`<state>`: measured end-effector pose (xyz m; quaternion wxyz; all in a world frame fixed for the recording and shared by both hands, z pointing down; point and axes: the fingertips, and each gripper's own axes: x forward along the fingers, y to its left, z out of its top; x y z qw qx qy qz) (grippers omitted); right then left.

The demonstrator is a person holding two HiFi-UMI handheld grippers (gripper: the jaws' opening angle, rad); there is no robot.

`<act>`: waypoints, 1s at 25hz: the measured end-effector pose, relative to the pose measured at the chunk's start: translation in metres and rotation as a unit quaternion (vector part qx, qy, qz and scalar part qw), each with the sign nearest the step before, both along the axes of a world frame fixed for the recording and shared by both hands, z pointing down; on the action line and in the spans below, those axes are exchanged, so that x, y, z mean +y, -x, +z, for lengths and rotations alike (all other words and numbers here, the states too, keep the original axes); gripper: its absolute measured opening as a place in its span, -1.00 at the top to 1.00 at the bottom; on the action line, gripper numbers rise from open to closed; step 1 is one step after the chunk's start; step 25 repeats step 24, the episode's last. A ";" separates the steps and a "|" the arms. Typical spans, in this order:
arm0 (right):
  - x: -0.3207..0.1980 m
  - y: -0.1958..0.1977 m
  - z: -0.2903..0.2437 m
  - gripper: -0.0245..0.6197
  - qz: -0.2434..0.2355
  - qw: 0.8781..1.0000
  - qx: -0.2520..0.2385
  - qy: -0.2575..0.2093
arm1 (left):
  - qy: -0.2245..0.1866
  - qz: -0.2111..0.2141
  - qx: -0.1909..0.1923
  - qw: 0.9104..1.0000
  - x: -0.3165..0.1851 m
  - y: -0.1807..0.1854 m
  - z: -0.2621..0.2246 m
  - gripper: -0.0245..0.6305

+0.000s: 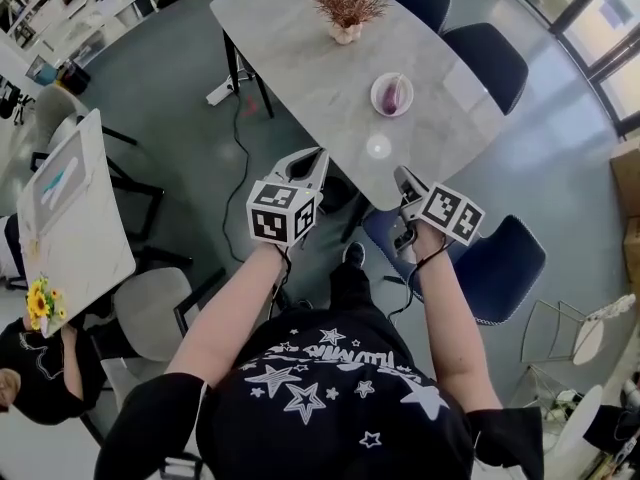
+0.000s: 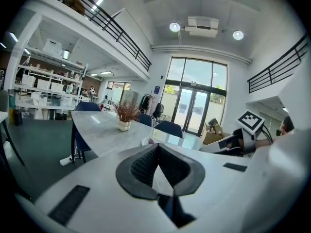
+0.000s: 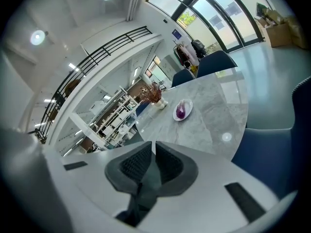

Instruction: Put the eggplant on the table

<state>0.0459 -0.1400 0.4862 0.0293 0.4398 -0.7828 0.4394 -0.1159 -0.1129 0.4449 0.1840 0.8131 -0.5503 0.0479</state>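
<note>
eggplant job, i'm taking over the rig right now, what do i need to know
Left gripper: jaws together, empty, held by the table's near end.
Right gripper: jaws together, empty, beside it.
Eggplant: lying on the small plate on the table, untouched.
Done: nothing yet.
Left: reach in, grip the eggplant, lift it off the plate, set it on bare tabletop.

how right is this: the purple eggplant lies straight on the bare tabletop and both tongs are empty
One thing is wrong: the eggplant lies on a small white plate that stands on the table, not straight on the bare tabletop. The head view shows it. The left tongs and right tongs are indeed empty.
</note>
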 end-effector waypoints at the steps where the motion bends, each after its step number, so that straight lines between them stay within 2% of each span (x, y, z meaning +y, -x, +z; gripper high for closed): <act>1: 0.007 0.001 0.000 0.83 0.001 1.000 0.002 -0.001 | -0.001 0.001 0.001 1.000 0.007 0.000 0.000 0.90; 15: 0.081 -0.003 -0.007 0.83 0.010 1.000 0.009 -0.006 | -0.007 0.021 0.009 1.000 0.073 -0.008 -0.005 0.90; 20: 0.107 -0.004 -0.003 0.83 0.013 1.000 0.012 0.000 | -0.001 0.023 0.039 0.999 0.094 -0.014 -0.004 0.90; 25: 0.122 -0.005 -0.001 0.83 0.010 1.000 0.015 -0.001 | 0.001 0.029 0.041 0.999 0.108 -0.020 -0.001 0.90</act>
